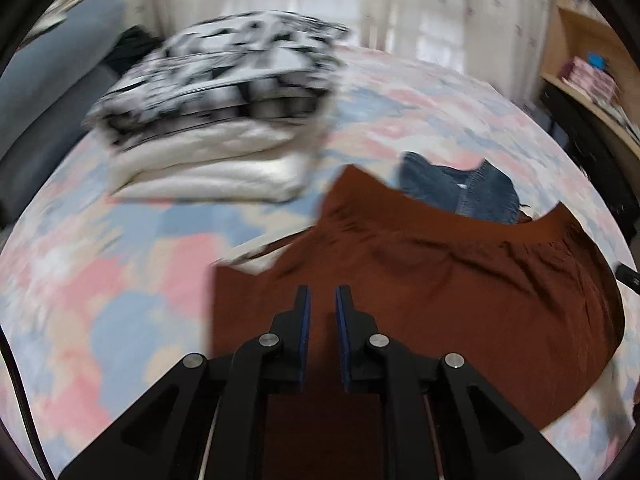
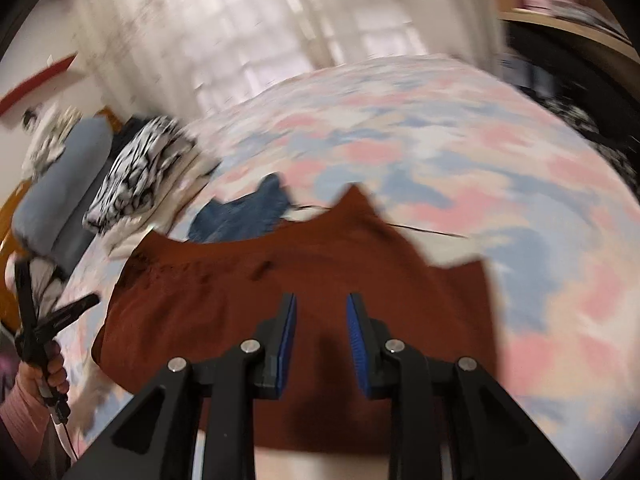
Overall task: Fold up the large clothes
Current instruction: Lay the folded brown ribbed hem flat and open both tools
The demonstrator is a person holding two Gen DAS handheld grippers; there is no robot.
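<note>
Two claws hang over a bed (image 1: pixel 132 280) with a pink, blue and cream patterned cover. The rust-brown garment (image 1: pixel 460 300) lies spread on this cover, directly below and ahead of both claws. In the left wrist view, the left claw (image 1: pixel 322 300) has its blue pads set narrow, with only a thin gap, and nothing sits between them; the brown cloth is seen under them, apart from the tips. In the right wrist view, the right claw (image 2: pixel 321 308) stands a little wider, and it also holds nothing. The garment (image 2: pixel 280 300) lies under it. A blue denim piece (image 1: pixel 456 188) lies just beyond the far edge of the brown garment. A stack of folded clothes (image 1: pixel 216 112), black-and-white on top and cream below, rests farther left on the bed. Both pictures are blurred.
</note>
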